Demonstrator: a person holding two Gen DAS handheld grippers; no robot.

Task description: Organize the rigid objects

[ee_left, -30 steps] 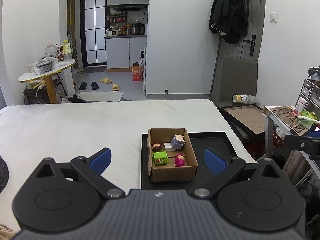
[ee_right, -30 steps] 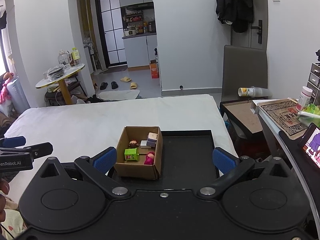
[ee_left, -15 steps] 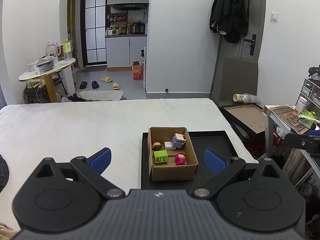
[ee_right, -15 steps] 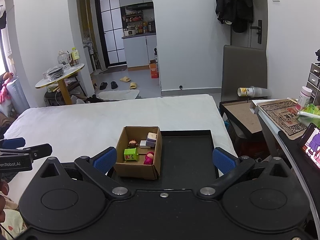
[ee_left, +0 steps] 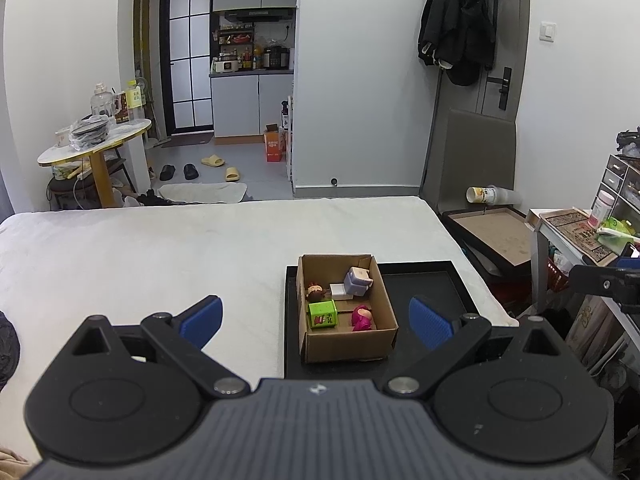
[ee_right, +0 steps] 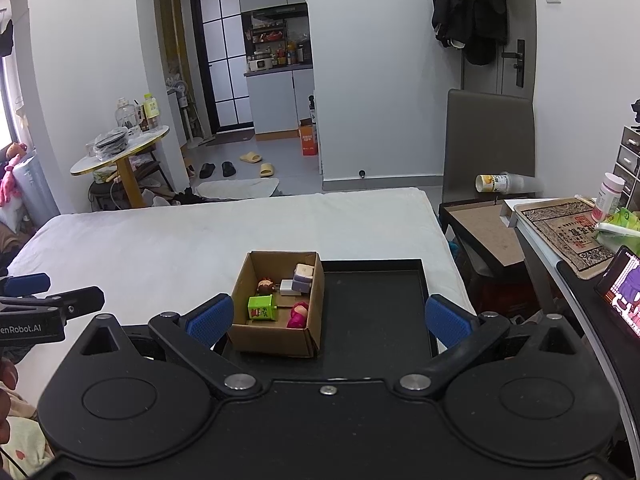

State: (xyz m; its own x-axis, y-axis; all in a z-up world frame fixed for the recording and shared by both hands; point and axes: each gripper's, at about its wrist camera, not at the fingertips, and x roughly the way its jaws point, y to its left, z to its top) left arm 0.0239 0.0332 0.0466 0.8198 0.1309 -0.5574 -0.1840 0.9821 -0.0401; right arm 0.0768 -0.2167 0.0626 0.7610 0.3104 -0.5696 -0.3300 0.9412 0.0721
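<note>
Both claws, left claw and right claw, hang wide open and empty; lower one squarely over the green block inside the cardboard box, avoiding neighbours.

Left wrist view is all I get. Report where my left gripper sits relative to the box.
Observer: In the right wrist view, the left gripper is off to the left of the box, with the white bed behind it.
Operator: Say what lies right of the tray, past my frame.
Observer: A phone with a lit screen stands at the right edge.
Operator: Check the far left too.
Observer: A pink plush toy sits at the far left edge.
</note>
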